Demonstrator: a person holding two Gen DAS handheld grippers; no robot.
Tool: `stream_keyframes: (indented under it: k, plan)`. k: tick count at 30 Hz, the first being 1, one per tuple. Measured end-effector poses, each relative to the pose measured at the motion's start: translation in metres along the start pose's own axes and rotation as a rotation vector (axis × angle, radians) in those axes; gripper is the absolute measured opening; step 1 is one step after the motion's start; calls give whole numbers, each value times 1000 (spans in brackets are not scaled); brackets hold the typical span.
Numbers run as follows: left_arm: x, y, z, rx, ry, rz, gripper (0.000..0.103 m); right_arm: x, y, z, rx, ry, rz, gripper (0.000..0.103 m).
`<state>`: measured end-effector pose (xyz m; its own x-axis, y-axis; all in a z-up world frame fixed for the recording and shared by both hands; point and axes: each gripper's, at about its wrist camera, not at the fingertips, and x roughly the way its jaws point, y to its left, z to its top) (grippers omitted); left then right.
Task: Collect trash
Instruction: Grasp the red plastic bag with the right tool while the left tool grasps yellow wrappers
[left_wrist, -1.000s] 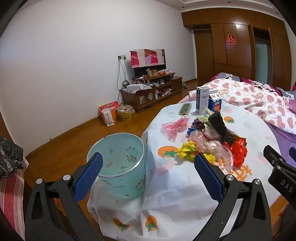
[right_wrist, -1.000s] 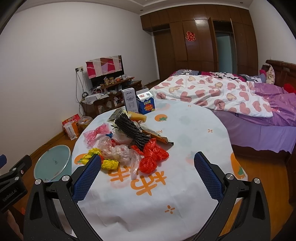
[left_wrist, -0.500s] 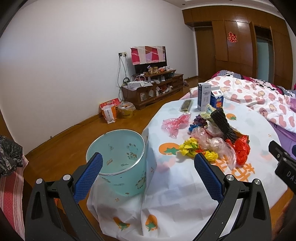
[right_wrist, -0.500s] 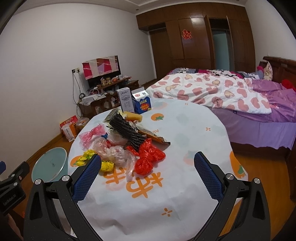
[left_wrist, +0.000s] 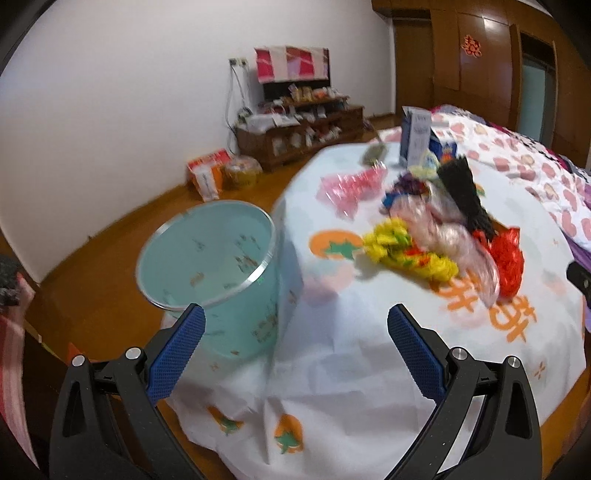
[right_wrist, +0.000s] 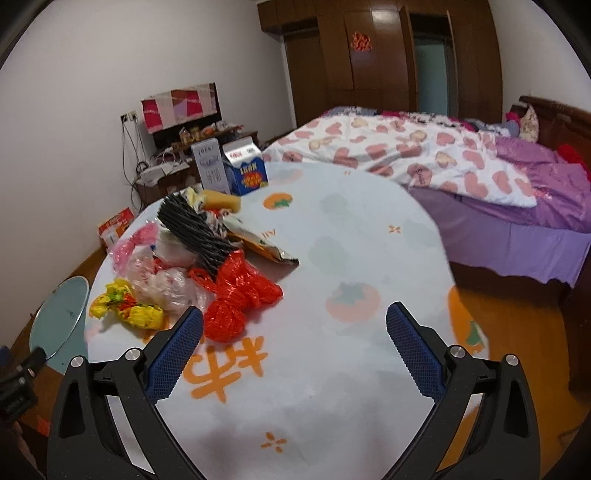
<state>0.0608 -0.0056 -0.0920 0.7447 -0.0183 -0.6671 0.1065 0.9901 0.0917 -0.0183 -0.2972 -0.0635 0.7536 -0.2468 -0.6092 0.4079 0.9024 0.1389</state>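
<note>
While both grippers hang over the near edge of the round table (right_wrist: 369, 236) with nothing between their blue pads, the scene reads from the far left with a pale blue bin (left_wrist: 210, 273) standing on the wooden floor, touching the drooping edge of the white tablecloth (left_wrist: 332, 369) printed with orange fruit. Its inside looks bare apart from small printed marks. The left gripper (left_wrist: 295, 332) has its jaws spread wide, one finger in front of the bin's near wall, the other over the cloth. Further right on the table lies the heap of trash: a crumpled yellow wrapper (right_wrist: 127, 308) nearest the bin side, a pink bag (left_wrist: 349, 186) behind it, clear plastic bags (right_wrist: 162, 280), a black ribbed bundle (right_wrist: 195, 232) on top, and a red plastic bag (right_wrist: 238, 299) at the heap's right. Behind the heap stand a white carton (right_wrist: 209, 166) and a blue carton (right_wrist: 246, 173), side by side. The right gripper (right_wrist: 294, 330) is likewise wide open, its left finger just in front of the red bag, not touching it. Beyond the table to the right is a bed (right_wrist: 443, 155) with a heart-print quilt
</note>
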Motion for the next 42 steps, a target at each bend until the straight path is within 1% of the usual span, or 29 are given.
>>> stream_keyframes:
  k: [2, 3, 4, 7, 10, 12, 15, 17, 19, 21, 22, 23, 24, 25, 27, 28, 29, 30, 31, 32, 33, 34, 35, 38, 42]
  plan:
    - [9, -3, -2, 1, 9, -2, 97, 12, 1, 2, -10, 15, 22, 87]
    - [14, -4, -2, 2, 11, -5, 97, 18, 3, 3, -22, 23, 28, 80]
    - [18, -5, -1, 3, 12, -11, 96, 28, 6, 5, -36, 46, 41, 78]
    - [27, -9, 6, -1, 8, -24, 95, 48, 9, 8, -9, 98, 86, 74]
    - [36, -10, 20, -23, 0, -54, 94, 60, 14, 13, -8, 115, 115, 74]
    - [46, -17, 31, -26, -9, -67, 87, 67, 19, 14, -19, 127, 132, 73]
    - [64, -30, 45, -15, 8, -96, 86, 82, 21, 15, -13, 174, 150, 72]
    - [77, -39, 50, -13, 27, -105, 85, 96, 22, 15, 5, 219, 175, 63]
    - [85, -46, 53, -8, 43, -122, 81, 102, 23, 13, 5, 243, 186, 48]
    - [94, -53, 53, 0, 64, -140, 77, 105, 23, 11, -3, 254, 206, 39]
    - [98, -57, 53, 1, 76, -150, 76, 105, 24, 10, -9, 257, 217, 35]
    - [101, -58, 54, 0, 83, -157, 75, 105, 26, 10, -18, 255, 222, 34]
    - [104, -60, 54, -2, 91, -168, 74, 103, 27, 10, -30, 247, 222, 28]
    - [107, -62, 53, -1, 96, -178, 72, 102, 28, 10, -39, 240, 221, 26]
    - [111, -67, 52, 6, 102, -200, 63, 95, 28, 13, -51, 212, 209, 25]
    - [111, -69, 52, 7, 100, -207, 62, 92, 26, 14, -49, 199, 204, 25]
    - [111, -71, 51, 12, 91, -214, 56, 88, 25, 16, -47, 184, 200, 25]
    - [111, -73, 51, 25, 88, -231, 46, 84, 22, 17, -44, 170, 194, 25]
    - [110, -74, 51, 32, 85, -241, 45, 79, 19, 18, -41, 155, 185, 25]
    - [109, -77, 50, 43, 74, -232, 41, 77, 17, 18, -37, 146, 177, 25]
    - [107, -79, 49, 55, 64, -226, 35, 74, 15, 17, -32, 139, 172, 25]
    - [105, -79, 49, 62, 56, -221, 34, 73, 13, 18, -22, 133, 166, 25]
    - [104, -78, 48, 62, 51, -219, 24, 70, 11, 17, -14, 127, 163, 25]
    - [94, -72, 49, 45, 34, -232, 24, 60, 8, 18, 0, 100, 163, 25]
    - [72, -62, 50, 41, -13, -199, 24, 46, 11, 22, -7, 55, 164, 25]
